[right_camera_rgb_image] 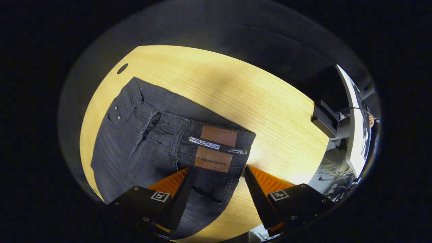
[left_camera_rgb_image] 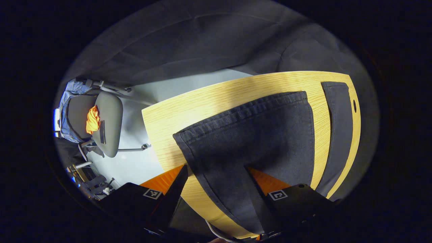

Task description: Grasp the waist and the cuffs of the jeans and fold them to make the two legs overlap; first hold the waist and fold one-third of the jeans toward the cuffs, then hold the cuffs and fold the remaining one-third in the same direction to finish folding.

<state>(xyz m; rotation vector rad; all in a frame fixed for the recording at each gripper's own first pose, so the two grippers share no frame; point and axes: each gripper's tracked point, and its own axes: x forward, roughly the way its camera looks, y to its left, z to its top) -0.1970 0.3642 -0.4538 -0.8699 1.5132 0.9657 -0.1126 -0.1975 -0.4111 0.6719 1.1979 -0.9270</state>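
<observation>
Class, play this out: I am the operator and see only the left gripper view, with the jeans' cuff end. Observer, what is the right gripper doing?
Observer: The right gripper is open, its fingers astride the waist of the jeans.
Operator: Which face is up there?
Observer: A leather patch shows on top at the waistband.
Operator: Waist folded yet?
Observer: No, it lies flat on the table.

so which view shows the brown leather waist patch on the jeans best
The right gripper view: the brown leather waist patch sits near the centre, facing the camera, just ahead of the open right gripper. The left gripper view shows the dark denim jeans at the cuff end on the light wooden table.
</observation>
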